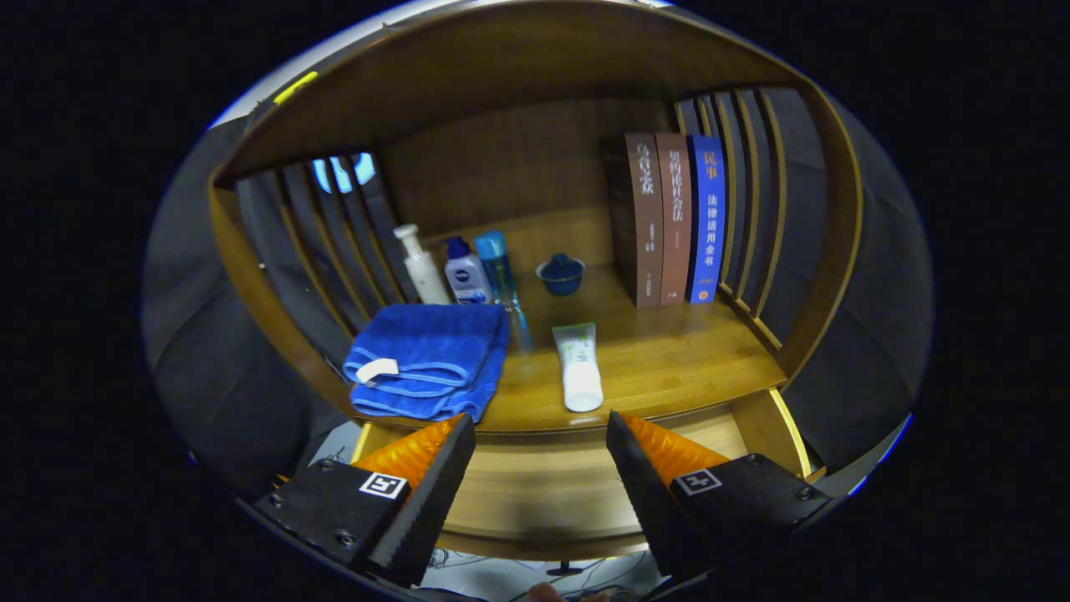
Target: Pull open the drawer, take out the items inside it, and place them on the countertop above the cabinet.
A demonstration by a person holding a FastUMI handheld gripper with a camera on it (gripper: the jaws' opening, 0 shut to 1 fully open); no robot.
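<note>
Hovering with its fingers spread wide and holding nothing, the hand-held gripper [541, 468] faces the drawer [543, 493], which looks pulled out under the desk [669, 359]. Beyond the fingers, on the desk, lie a white tube [578, 368] and a folded blue towel [430, 359]; behind them stand bottles [464, 272], a small blue cup [560, 274] and three books [673, 219].

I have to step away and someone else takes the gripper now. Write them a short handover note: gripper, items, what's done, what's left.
Gripper: open, holding nothing, fingers spread above the pulled-out drawer.
Drawer: open below the countertop's front edge; what shows of its inside looks bare, though the fingers hide part of it.
Countertop: folded blue towel and white tube lie near the front edge, just beyond the fingers. Bottles, a small blue lidded cup and three books stand further back.
Done: drawer opened.
Left: check the drawer for remaining items and move any up.
</note>
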